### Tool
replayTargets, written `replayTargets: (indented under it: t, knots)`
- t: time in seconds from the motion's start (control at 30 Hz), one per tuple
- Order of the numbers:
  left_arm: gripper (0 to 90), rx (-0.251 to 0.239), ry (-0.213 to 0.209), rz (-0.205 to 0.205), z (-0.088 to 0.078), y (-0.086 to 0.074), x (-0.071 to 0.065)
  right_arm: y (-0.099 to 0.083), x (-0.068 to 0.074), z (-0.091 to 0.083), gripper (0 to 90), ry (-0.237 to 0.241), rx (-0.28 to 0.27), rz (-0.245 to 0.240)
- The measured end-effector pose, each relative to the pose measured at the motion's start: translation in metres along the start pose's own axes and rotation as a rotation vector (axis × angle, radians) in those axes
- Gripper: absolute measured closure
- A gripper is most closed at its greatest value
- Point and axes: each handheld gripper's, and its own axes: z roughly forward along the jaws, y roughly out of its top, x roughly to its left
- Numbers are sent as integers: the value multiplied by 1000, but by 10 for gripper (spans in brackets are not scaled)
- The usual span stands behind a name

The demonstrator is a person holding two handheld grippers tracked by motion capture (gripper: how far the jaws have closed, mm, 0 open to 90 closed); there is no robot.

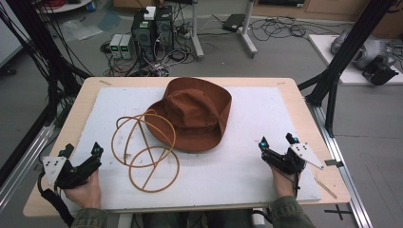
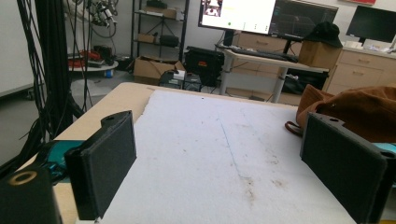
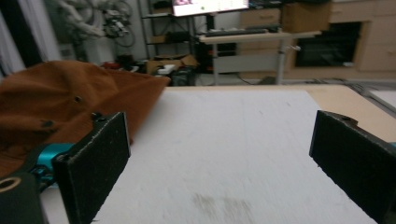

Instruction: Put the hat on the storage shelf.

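Both grippers resting at near desk edge, left gripper (image 1: 81,159) and right gripper (image 1: 280,145), fingers wide, holding nothing. Brown hat (image 1: 195,111) centre-far on white mat (image 1: 247,171), touching wire hoop frame (image 1: 142,149) left-near. Untouched; work apparently not begun.

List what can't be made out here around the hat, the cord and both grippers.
- Cord: its far loop runs under the hat brim in the high view; where it attaches is hidden.
- Hat: right side cut by the frame edge in the left gripper view, left side in the right gripper view, which is blurred.
- Left gripper, right gripper: open, empty.
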Motion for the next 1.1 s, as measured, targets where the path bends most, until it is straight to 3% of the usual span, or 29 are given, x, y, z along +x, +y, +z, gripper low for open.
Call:
replayTargets:
  t: [0.1,0.23,0.33,0.37,0.4,0.53,0.77,0.9,1.1]
  knots:
    - [109,1,4,-3,1,0,1,18,-1,12,44,92,12,-26]
    - [109,-2,1,-3,2,0,1,42,2,36,44,136,31,-53]
    - [109,3,1,12,3,0,1,58,9,59,44,202,67,-74]
    - [109,3,1,12,3,0,1,58,9,59,44,202,67,-74]
    - [109,2,0,13,3,0,1,66,15,72,44,239,92,-94]
    - [109,1,0,21,3,1,1,79,28,92,44,292,104,-126]
    - [109,0,-12,28,5,1,-1,84,47,114,44,335,124,-147]
    - [109,-5,-18,28,6,1,-3,81,66,132,44,378,159,-185]
    - [109,-7,-19,23,6,1,-3,77,85,152,44,427,208,-251]
